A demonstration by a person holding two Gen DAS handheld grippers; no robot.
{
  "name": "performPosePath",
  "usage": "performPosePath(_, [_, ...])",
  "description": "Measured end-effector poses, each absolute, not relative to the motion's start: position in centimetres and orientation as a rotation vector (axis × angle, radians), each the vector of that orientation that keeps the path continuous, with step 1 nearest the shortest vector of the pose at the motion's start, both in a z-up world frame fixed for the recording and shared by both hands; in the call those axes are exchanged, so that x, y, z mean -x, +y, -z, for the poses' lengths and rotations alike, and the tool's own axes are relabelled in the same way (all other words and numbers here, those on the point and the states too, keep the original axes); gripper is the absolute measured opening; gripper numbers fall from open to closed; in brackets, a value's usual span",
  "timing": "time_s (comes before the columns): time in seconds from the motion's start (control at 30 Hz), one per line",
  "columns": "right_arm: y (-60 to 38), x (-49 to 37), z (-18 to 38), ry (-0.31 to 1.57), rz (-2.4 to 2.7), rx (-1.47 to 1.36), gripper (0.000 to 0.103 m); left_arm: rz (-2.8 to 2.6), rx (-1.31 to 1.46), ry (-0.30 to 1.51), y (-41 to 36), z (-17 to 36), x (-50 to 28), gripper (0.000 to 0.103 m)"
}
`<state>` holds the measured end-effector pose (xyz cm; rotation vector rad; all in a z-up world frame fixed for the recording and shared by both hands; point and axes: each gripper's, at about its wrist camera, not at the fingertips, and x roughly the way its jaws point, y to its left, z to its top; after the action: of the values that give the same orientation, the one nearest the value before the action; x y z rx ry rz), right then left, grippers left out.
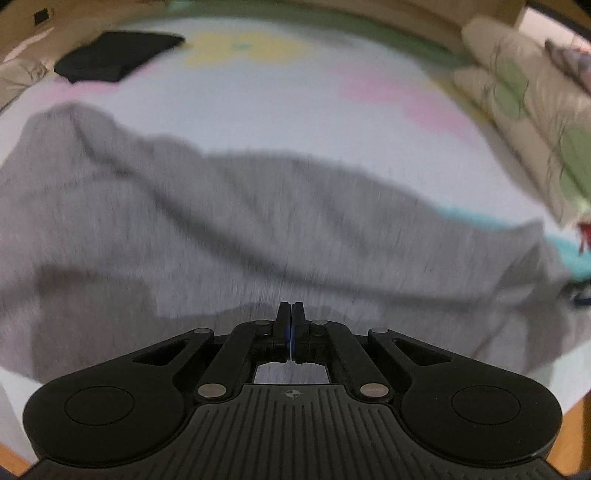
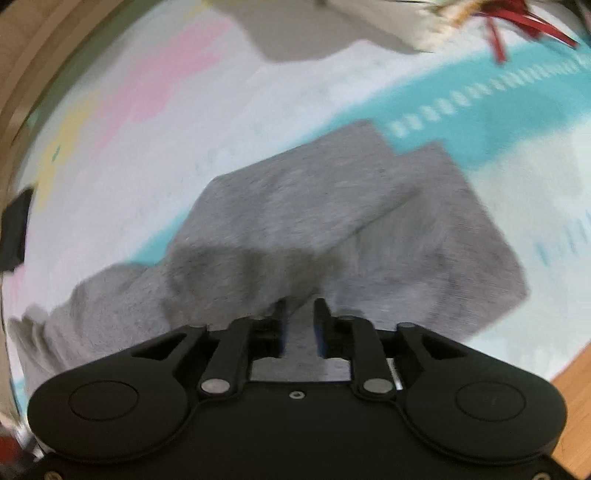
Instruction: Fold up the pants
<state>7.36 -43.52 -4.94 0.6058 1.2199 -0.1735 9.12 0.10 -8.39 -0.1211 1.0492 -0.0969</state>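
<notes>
Grey heathered fabric fills both views: the pants [image 1: 221,229] lie spread across a pastel play mat [image 1: 280,103] printed with pink, yellow and turquoise patches. In the left wrist view, going from the left edge, a black folded garment [image 1: 110,55] sits on the mat in the upper left of the frame, well apart from the pants. The grey cloth runs as a wide rumpled band across the middle of the frame, blurred by motion. At the lower centre the left gripper [image 1: 291,314] has its two fingers pressed together with no gap showing between the tips; whether any cloth is caught between them cannot be told. A cream and green quilted blanket [image 1: 524,110] lies bunched along the upper right edge of the mat.

In the right wrist view, a dark object shows at the left edge, too blurred to name. The pants [image 2: 295,206] occupy the centre, with two leg ends lying side by side and pointing toward the upper right over a turquoise stripe of the mat [image 2: 129,147]. The right gripper [image 2: 301,314] sits at the lower centre with its fingers parted by a narrow gap, and grey fabric shows in that gap. Red strips [image 2: 509,26] lie in the upper right corner. Wooden floor [image 2: 576,398] shows at the lower right.
</notes>
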Motion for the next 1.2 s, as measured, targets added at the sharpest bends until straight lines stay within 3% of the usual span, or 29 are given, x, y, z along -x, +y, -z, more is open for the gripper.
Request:
performPosePath(0.1, [-45.9,-5.7,3.5,1.118,0.241,-0.742,0.065,0.11,0.07,1.057,-0.5,9.4,-9.4,0.0])
performPosePath(0.13, [-46.5,-5.2,2.9,1.077,0.268,-0.775,0.067,0.113,0.062,1.043,-0.5,9.3,-9.5,0.0])
performPosePath(0.3, [-46.7,-5.5,1.4,1.0,0.338,-0.777,0.071,0.146,0.03,0.943,-0.4,7.3,-8.7,0.002])
performPosePath(0.53, [-46.4,-6.5,4.3,1.18,0.424,-0.754,0.07,0.134,0.021,0.909,0.9,7.2,-8.3,0.002])
performPosePath(0.7, [-46.3,-5.5,5.0,1.21,0.427,-0.778,0.07,0.149,0.139,0.943,1.8,8.2,-8.8,0.002])
performPosePath(0.73, [-46.4,-5.6,5.3,1.202,0.424,-0.788,0.068,0.146,0.168,0.945,2.2,8.1,-9.0,0.002])
performPosePath(0.77, [-46.4,-5.7,5.5,1.192,0.416,-0.799,0.06,0.141,0.189,0.943,2.5,8.1,-9.2,0.002])
performPosePath(0.87, [-46.4,-6.5,6.3,1.178,0.399,-0.821,0.021,0.114,0.246,0.941,3.6,7.5,-9.9,0.003])
performPosePath(1.03, [-45.1,-6.4,4.4,1.137,0.38,-0.741,0.02,0.091,0.316,0.938,5.3,6.1,-11.5,0.006])
performPosePath(1.1, [-44.7,-6.3,3.7,1.127,0.377,-0.709,0.02,0.1,0.328,0.94,5.8,5.9,-12.1,0.016])
performPosePath(1.2, [-44.7,-6.2,3.6,1.13,0.369,-0.705,0.02,0.107,0.398,0.968,6.7,6.5,-13.0,0.017])
